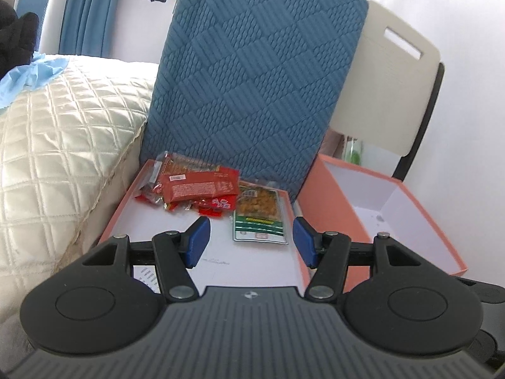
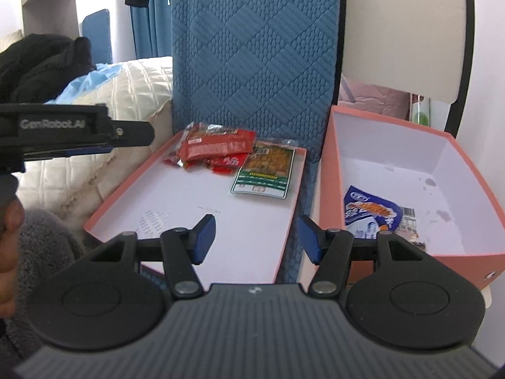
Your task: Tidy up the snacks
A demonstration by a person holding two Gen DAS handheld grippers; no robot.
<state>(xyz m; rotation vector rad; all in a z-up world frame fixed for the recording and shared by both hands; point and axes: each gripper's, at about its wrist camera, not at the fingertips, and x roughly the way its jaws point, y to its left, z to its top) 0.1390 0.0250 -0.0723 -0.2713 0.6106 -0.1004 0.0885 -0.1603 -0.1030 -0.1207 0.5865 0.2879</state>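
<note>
Over shallow lid (image 1: 132, 202) | crinkly red packets (image 1: 197, 186) | both tongs (image 1: 249, 237) (image 2: 257, 237) half-open, empty

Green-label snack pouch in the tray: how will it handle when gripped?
The green-label snack pouch lies flat in the shallow tray, so it is probably light and floppy. Its glossy film looks slippery. A flat edge may be hard for the fingers to catch.

The near half of the shallow lid (image 2: 126, 203) is bare, and both grippers hang over that stretch with nothing between their jaws; only the red packets (image 2: 217, 150) and the green packet (image 2: 265, 170) crowd its far end against the blue cushion (image 2: 252, 63). The deep box (image 2: 457, 170) has free floor behind the blue-and-white packet (image 2: 369, 211), but its tall walls block sideways entry. The bed (image 1: 63, 132) hems the lid's left side.
</note>
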